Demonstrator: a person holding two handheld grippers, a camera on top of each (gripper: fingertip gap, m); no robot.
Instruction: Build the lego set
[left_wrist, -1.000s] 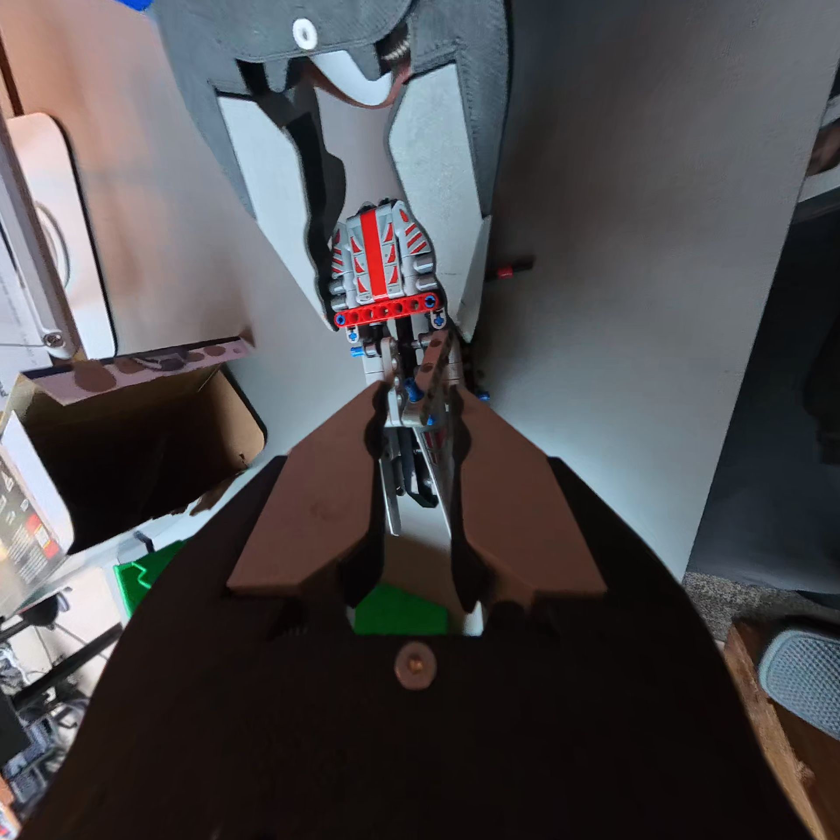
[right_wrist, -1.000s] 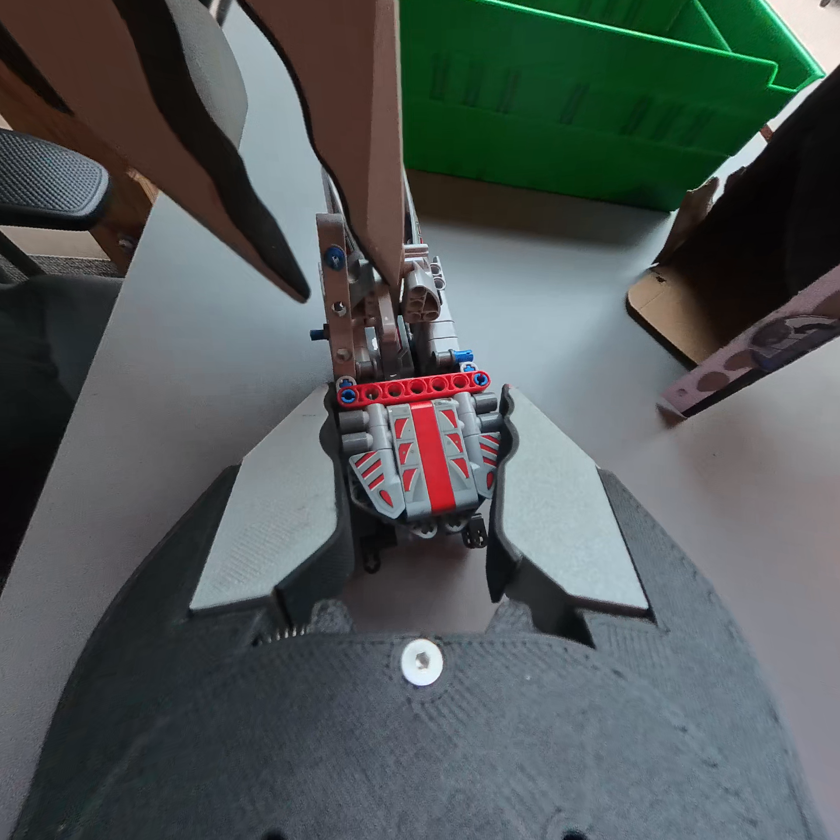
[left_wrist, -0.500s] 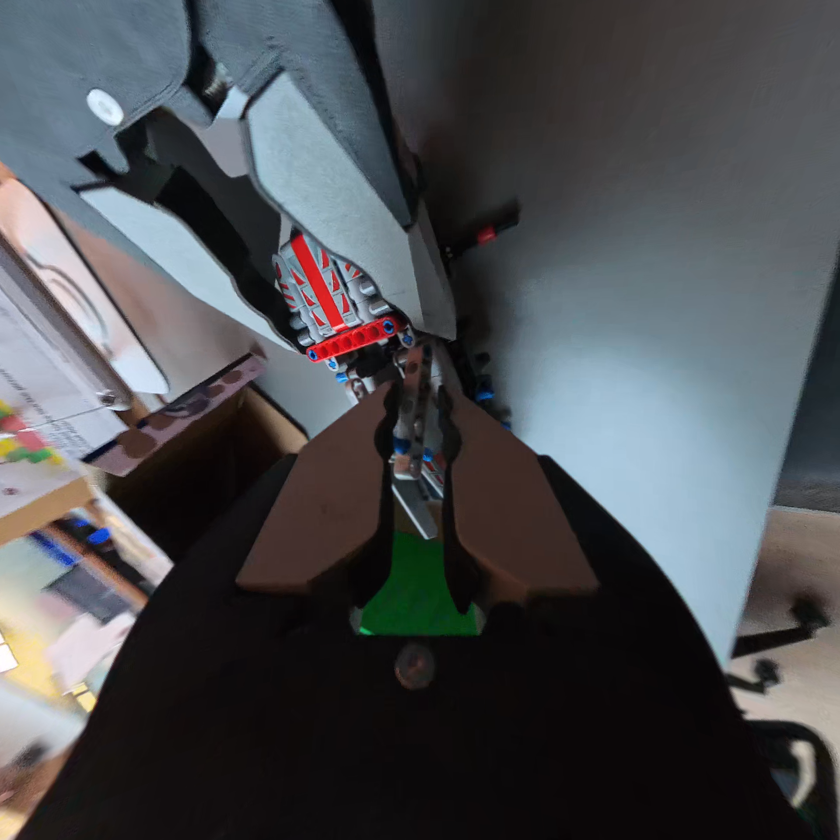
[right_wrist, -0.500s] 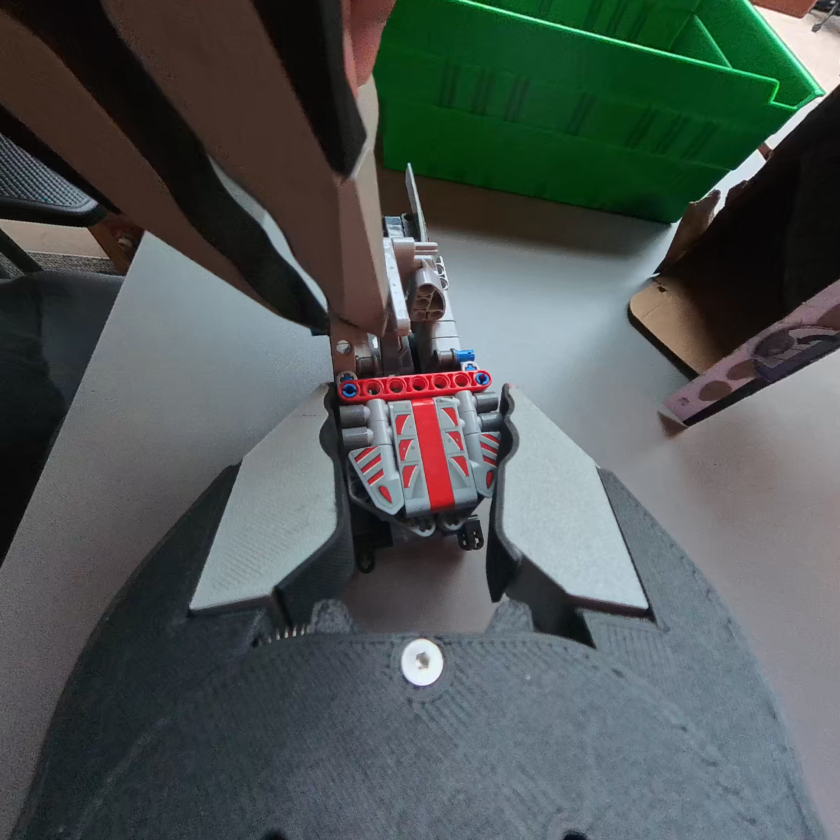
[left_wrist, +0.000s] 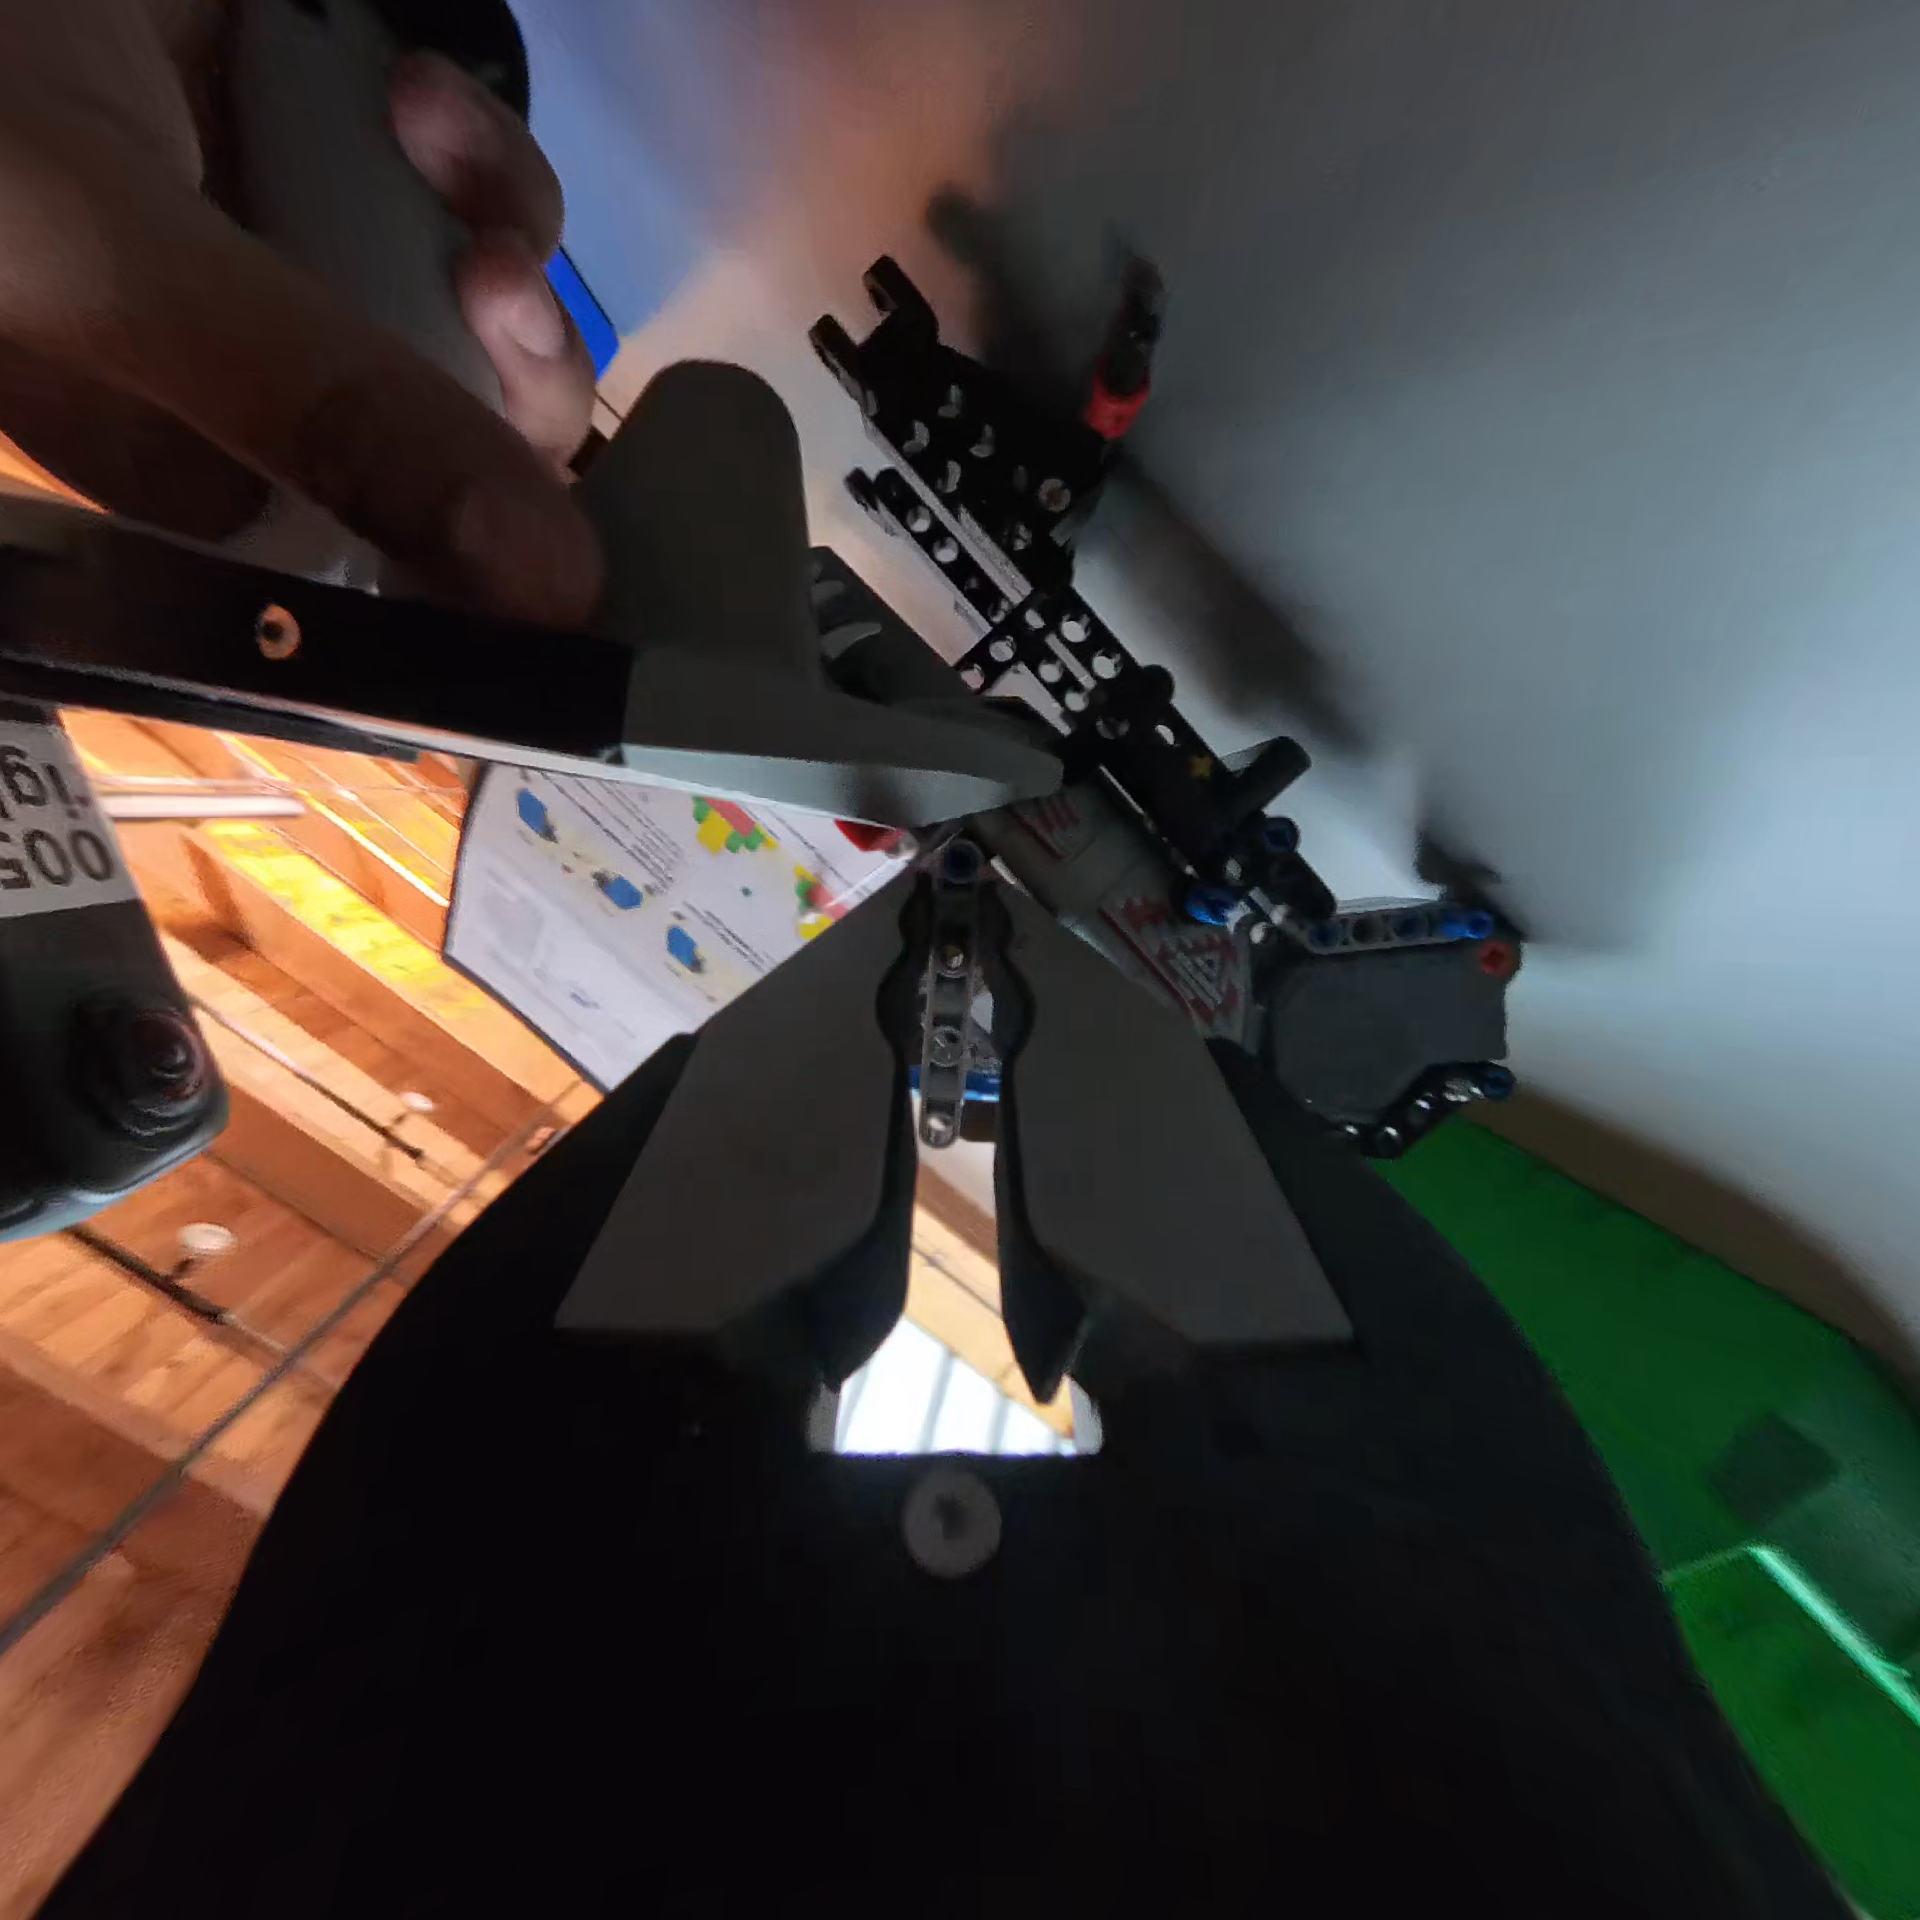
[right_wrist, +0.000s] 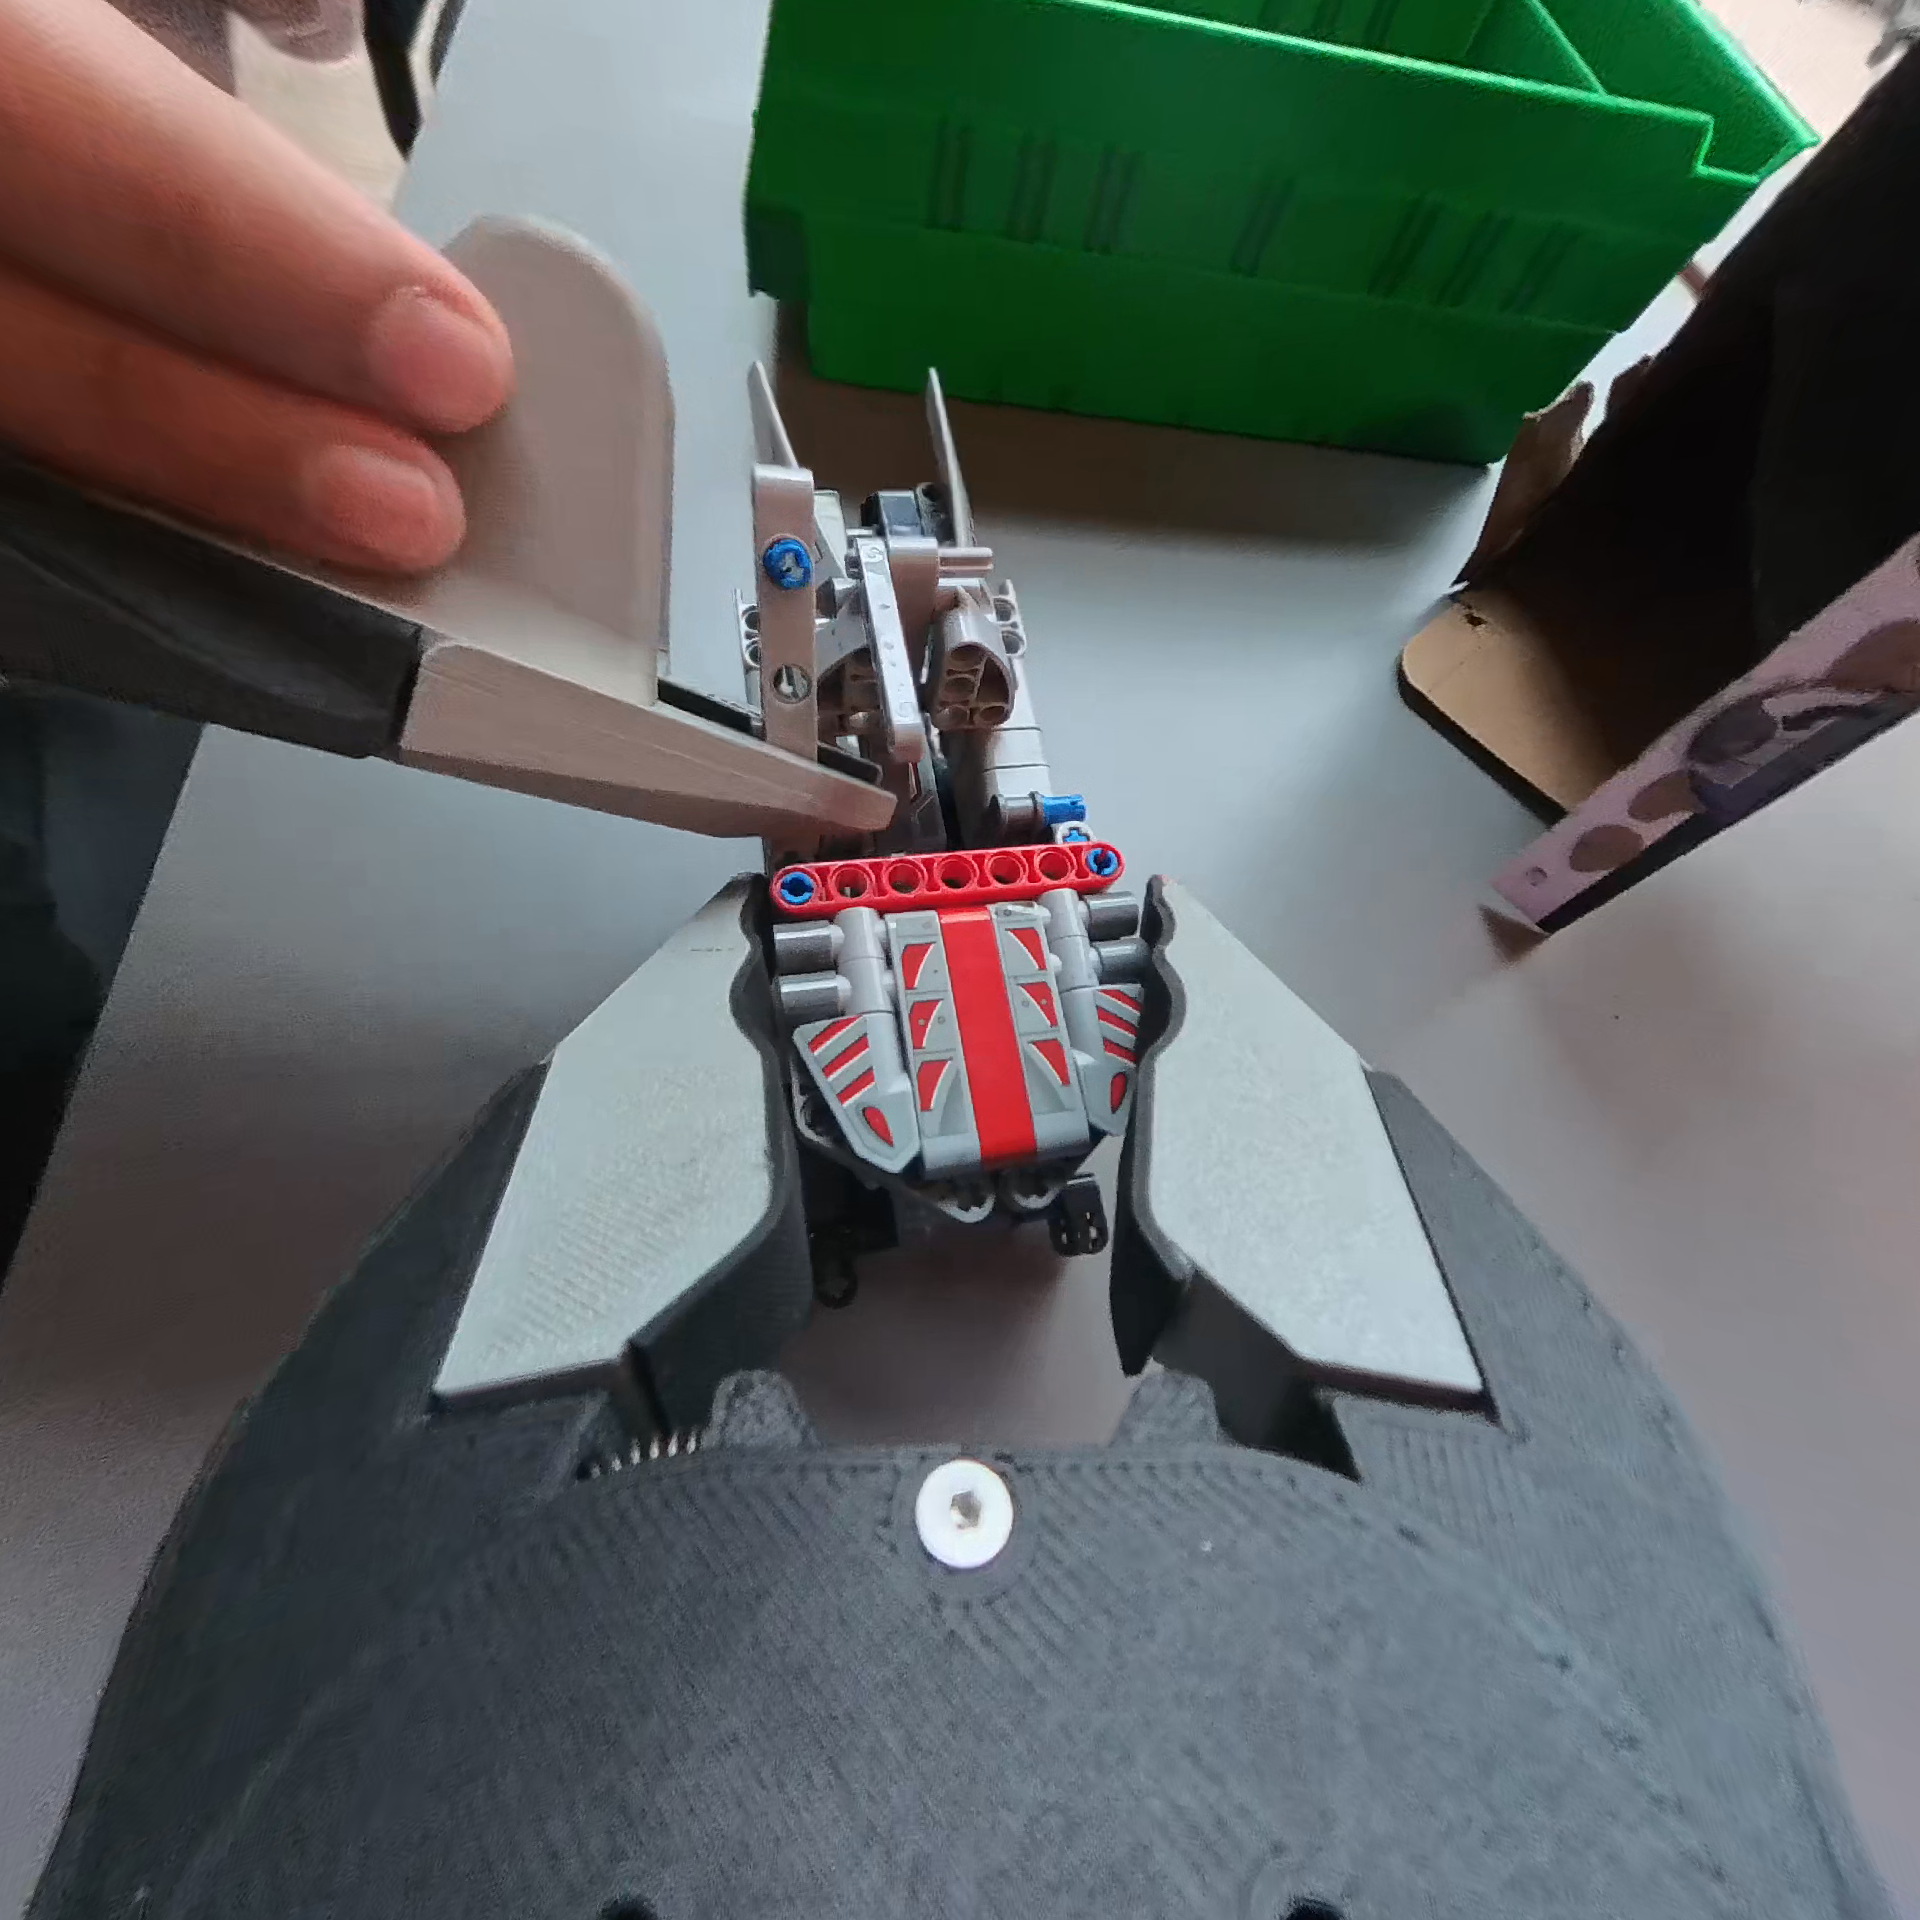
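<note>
Grey desk: you've swung left gripper sideways, pinching grey liftarm; right gripper stays clamped on model's nose, centre frame.

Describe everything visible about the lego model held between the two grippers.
The lego model is a long, narrow plastic build. Its near end carries grey panels with red stripes behind a red holed beam with blue pins. Beyond it are grey beams, connectors and two thin grey blades pointing away. The underside, in the left wrist view, is black holed beams. The right hand-held gripper clamps its near end; the left hand-held gripper pinches a thin grey beam at its middle.
</note>
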